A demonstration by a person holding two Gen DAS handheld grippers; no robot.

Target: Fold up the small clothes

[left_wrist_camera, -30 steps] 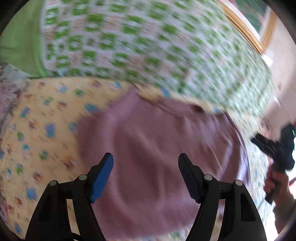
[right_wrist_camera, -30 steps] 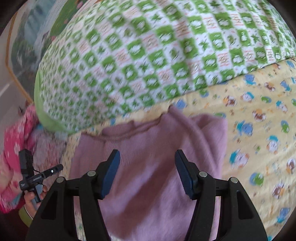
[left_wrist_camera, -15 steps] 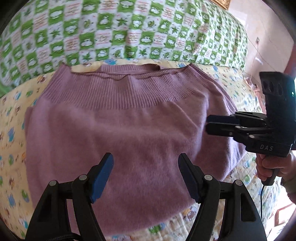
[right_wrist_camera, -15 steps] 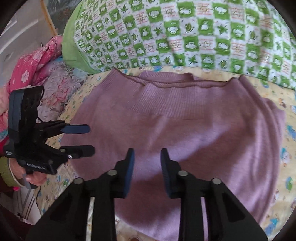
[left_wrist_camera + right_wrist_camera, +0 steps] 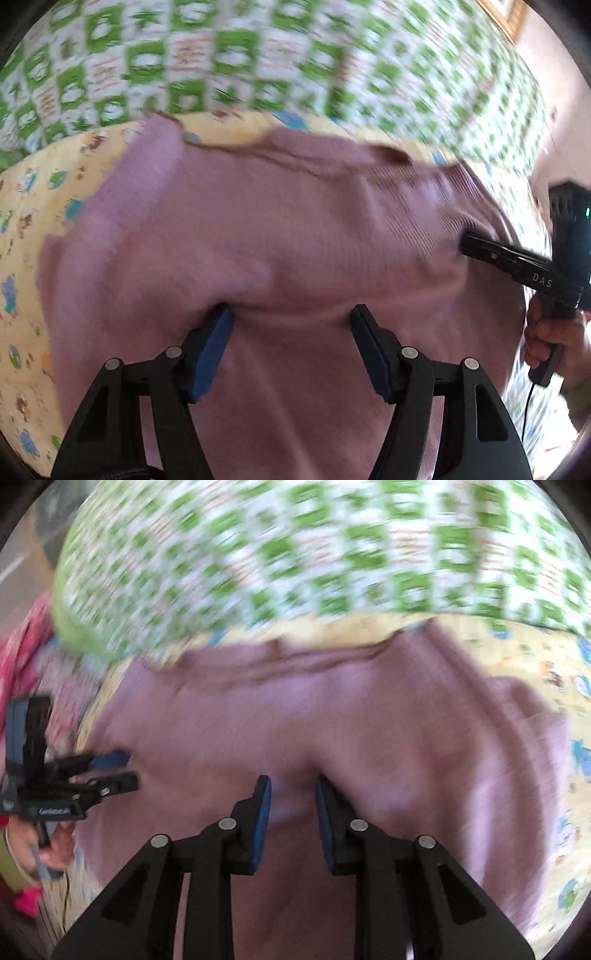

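A mauve knitted sweater lies spread on a yellow cartoon-print sheet, its ribbed hem toward the far side. My left gripper is open, its fingertips pressed into the sweater's near part, with fabric puckered between them. My right gripper is nearly closed on a raised fold of the sweater, which bunches up between its blue pads. The right gripper also shows in the left wrist view at the sweater's right side. The left gripper shows in the right wrist view at the left edge. Both views are motion-blurred.
A green-and-white checked quilt is heaped behind the sweater. Pink floral bedding lies at the left in the right wrist view. The bed's edge runs along the right of the left wrist view.
Both grippers have come down onto the sweater. The right gripper has pinched a fold that now bunches between its pads; the left stays open and now presses into the cloth.
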